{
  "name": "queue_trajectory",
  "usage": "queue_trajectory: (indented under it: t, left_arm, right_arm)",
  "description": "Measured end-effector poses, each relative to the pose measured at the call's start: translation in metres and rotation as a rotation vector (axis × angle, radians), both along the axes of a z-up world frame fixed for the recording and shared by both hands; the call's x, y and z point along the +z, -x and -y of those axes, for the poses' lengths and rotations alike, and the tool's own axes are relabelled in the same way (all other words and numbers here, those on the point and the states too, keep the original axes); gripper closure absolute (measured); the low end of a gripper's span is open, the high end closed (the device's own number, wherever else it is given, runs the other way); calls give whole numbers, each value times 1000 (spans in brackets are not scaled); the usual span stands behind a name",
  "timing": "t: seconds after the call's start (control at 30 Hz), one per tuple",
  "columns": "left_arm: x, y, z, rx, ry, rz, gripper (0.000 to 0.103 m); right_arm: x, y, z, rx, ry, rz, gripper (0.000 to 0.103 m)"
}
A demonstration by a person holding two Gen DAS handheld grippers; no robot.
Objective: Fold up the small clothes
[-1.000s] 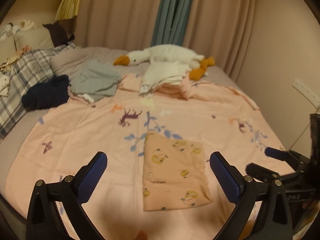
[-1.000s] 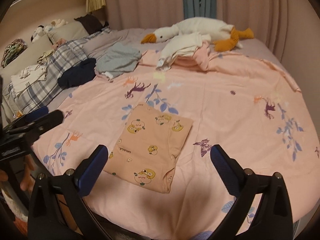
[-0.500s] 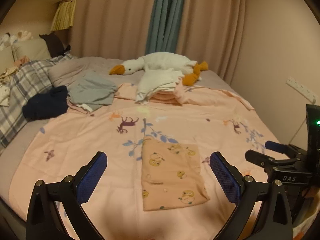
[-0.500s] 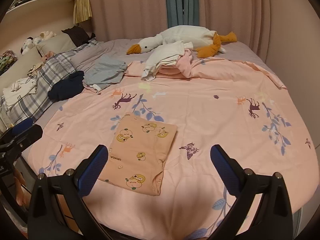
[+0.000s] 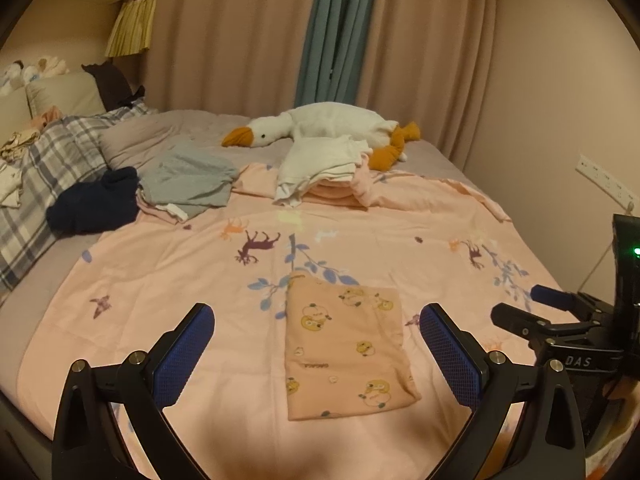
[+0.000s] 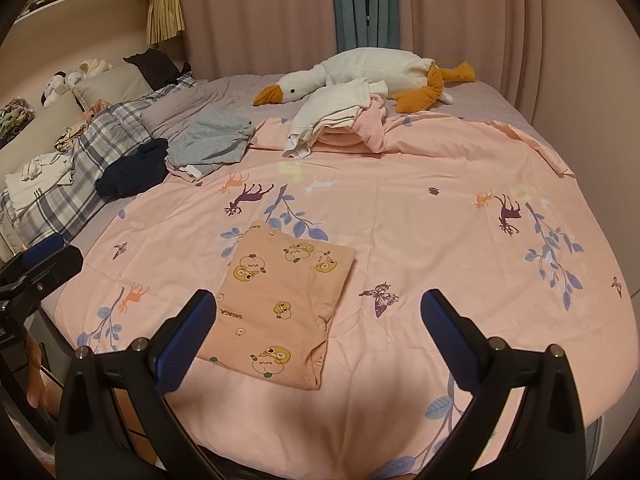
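I can't read garment (image 6: pixel 280 300) print, too small; goose (image 5: pixel 332 126) belly hidden under white clothes (image 5: pixel 320 160); left gripper (image 6: pixel 42 264) cut by frame edge.

The right gripper (image 5: pixel 560 308) body reads "DAS"; the folded peach garment (image 6: pixel 280 300) carries small upside-down "GAGAGA" lettering.

Warm dim light; beige curtains (image 5: pixel 240 32) behind the bed (image 5: pixel 192 120), wall socket strip (image 5: pixel 604 180) at right

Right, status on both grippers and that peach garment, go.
Left gripper open, empty. Right gripper open, empty. Peach garment folded flat on the bedspread, untouched. Nothing in the way.
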State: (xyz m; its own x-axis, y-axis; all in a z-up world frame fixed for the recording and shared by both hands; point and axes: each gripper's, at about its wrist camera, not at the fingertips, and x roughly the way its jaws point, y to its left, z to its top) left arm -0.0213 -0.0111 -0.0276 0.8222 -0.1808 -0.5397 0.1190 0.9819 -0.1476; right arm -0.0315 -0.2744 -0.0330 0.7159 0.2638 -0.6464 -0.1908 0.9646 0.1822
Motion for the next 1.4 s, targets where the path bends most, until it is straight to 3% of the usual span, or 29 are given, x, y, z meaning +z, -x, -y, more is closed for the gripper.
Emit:
queue_trajectory:
  t: [1.4]
  left_arm:
    - [-6, -7, 6, -9, -43, -45, 2]
  right_arm:
    - [-2, -3, -2, 6, 15, -22, 0]
